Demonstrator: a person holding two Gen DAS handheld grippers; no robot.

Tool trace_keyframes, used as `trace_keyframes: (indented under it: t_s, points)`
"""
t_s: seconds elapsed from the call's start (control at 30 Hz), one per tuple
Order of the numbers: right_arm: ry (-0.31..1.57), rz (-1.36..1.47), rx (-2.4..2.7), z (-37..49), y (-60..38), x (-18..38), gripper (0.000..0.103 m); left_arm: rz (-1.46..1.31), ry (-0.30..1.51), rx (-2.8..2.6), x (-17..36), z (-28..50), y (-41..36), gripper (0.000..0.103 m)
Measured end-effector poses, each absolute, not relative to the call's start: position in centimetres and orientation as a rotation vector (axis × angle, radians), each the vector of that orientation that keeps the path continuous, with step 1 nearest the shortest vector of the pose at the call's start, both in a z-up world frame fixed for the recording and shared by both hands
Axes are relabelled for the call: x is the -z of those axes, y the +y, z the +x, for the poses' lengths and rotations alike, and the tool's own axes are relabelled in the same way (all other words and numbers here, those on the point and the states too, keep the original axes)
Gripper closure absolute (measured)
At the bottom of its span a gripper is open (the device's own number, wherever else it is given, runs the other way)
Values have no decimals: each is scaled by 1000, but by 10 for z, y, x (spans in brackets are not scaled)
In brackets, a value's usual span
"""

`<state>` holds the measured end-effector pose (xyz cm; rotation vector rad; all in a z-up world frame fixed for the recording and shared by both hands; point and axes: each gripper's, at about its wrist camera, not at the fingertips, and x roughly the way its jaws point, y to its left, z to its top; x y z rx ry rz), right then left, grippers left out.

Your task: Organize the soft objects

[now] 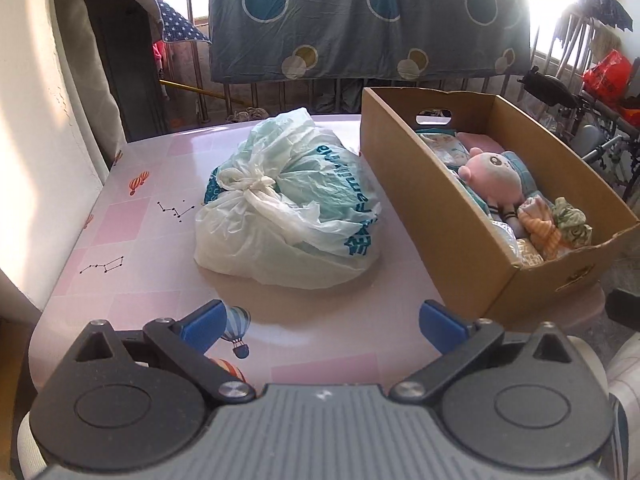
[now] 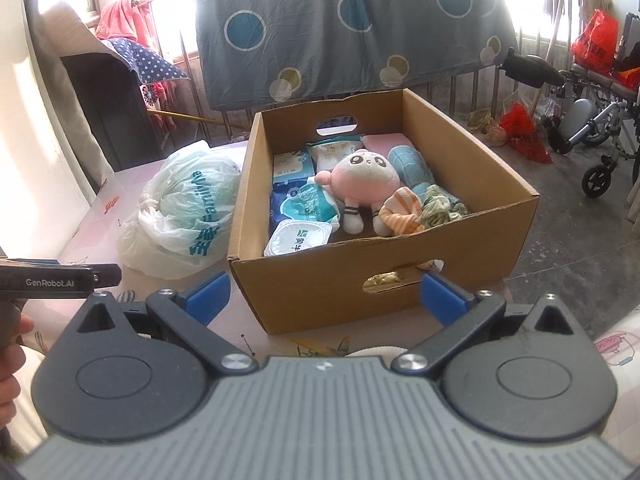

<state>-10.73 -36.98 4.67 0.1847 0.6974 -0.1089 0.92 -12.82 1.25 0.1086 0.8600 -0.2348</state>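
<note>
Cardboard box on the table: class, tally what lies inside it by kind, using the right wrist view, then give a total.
Inside the cardboard box:
Wipe or tissue packs: 4
Pink plush toy: 1
Cloths or towels, pink, blue, orange-striped, green: 4
Total: 9 visible; anything buried beneath cannot be counted.

You were working in a lived-in home, on what looked like an enclosed balcony: a blue quilt with circles (image 2: 344, 36) hung drying over a metal railing (image 1: 256, 96) by bright windows, pink clothes (image 2: 132, 28) hung beside it, a wheelchair (image 2: 592, 136) stood on the bare concrete floor (image 2: 560, 216), and the table (image 1: 132, 248) wore a pink cloth printed with balloons.
</note>
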Motion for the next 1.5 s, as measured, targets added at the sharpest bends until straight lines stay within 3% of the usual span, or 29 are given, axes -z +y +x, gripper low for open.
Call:
trace_keyframes:
  t_s: [0.53, 1.5]
  points:
    - [798, 216, 46, -78, -378, -32, 1, 126, 914, 304, -1, 12, -169, 0]
    - [851, 186, 1, -57, -375, -31, 1, 80, 916, 274, -9, 12, -166, 0]
